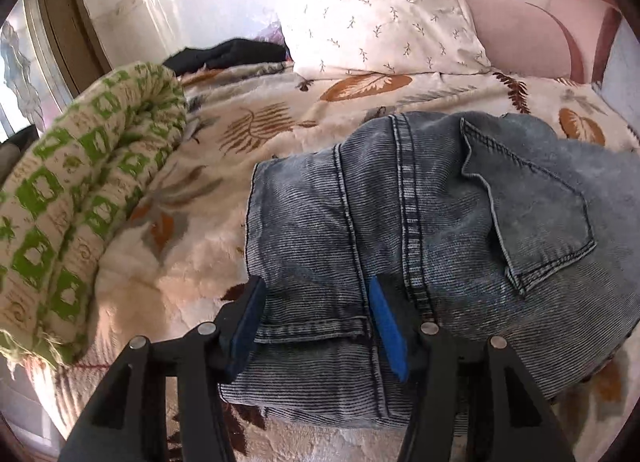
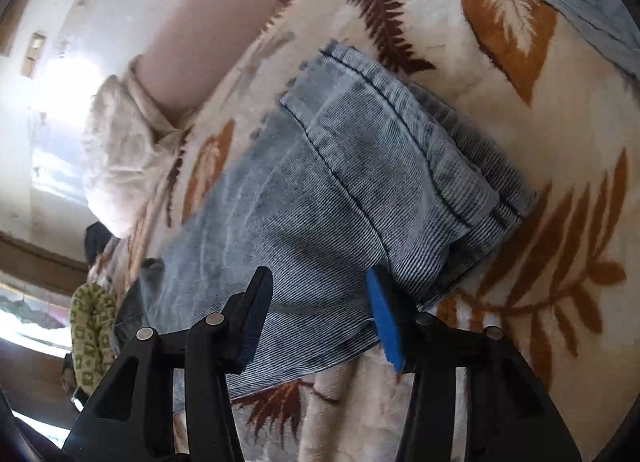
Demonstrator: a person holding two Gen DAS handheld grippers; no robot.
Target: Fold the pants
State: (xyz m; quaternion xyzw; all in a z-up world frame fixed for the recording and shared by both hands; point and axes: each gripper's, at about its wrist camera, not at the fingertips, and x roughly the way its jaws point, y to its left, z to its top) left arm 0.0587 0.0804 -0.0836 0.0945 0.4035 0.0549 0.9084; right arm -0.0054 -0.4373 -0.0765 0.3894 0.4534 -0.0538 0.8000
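- Faded blue denim pants (image 1: pixel 420 222), folded into a compact stack, back pocket uppermost, resting on cream fleece blanket with brown leaf print (image 1: pixel 256 130); hem edge of top layer lying nearest left gripper.
- Left gripper (image 1: pixel 316 322) spread wide, blue-padded fingers (image 1: pixel 386 326) straddling hem corner of denim stack without pinching; holding nothing.
- Right gripper (image 2: pixel 320 314) likewise spread wide at opposite side of denim stack (image 2: pixel 340 198), fingers either side of a folded edge, cloth between but not clamped.
- Judged stage: fold largely complete; release or final tidy in hand.
- Risk: closing either pair of fingers at this spot likely to catch only top layer, then lifting would peel stack open.
- Risk: drawing back low across denim stack could drag a pad along hem and skew layers; fleece pile beneath offers grip, so lower layers may stay while top slides.
- Risk: thick folded end on right-wrist view looks springy; may unroll if nudged.
- Edges: green-and-cream patterned rolled quilt (image 1: pixel 80 198) near, left of denim stack; white pillow with sprig print (image 1: pixel 384 18) well beyond it; black garment (image 1: pixel 228 54) beside pillow.
- Open room: bare fleece between denim stack and rolled quilt, also beyond stack toward pillow; retreat toward operator looks unobstructed.
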